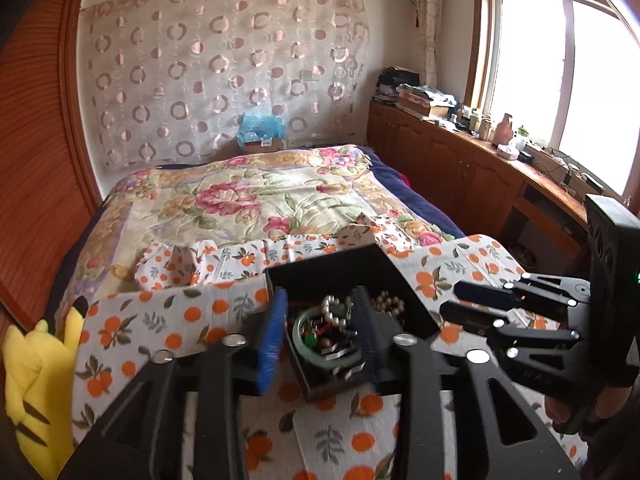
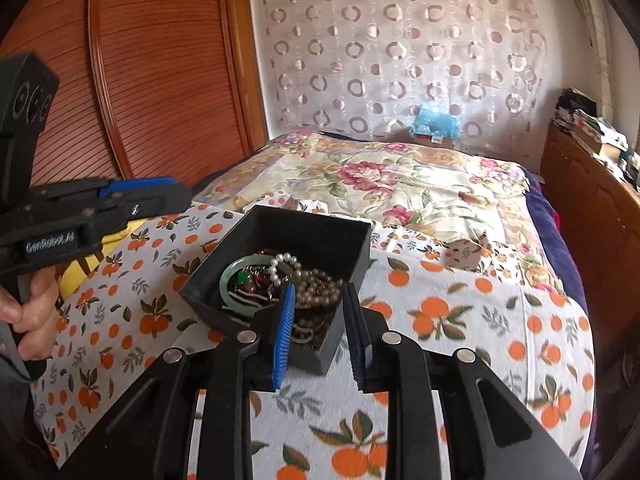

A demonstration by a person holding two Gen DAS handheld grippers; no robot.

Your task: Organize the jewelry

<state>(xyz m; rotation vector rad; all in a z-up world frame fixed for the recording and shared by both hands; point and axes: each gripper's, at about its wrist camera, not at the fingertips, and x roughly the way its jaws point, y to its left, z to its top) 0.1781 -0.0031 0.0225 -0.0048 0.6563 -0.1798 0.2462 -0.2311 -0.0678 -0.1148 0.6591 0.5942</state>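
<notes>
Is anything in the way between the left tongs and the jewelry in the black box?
Nothing visible blocks them. The black box has no lid on, and the left tongs hang open just above the green bangle and pearl strand. The right tongs stay off to the side.

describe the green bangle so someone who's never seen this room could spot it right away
On the bed, find the orange-print cloth and the black open box sitting on it. Among the tangled jewelry inside lies the pale green bangle, against the box's left side in the right wrist view. It is the only smooth solid ring; the pearl strand and its other neighbours are beaded.
</notes>
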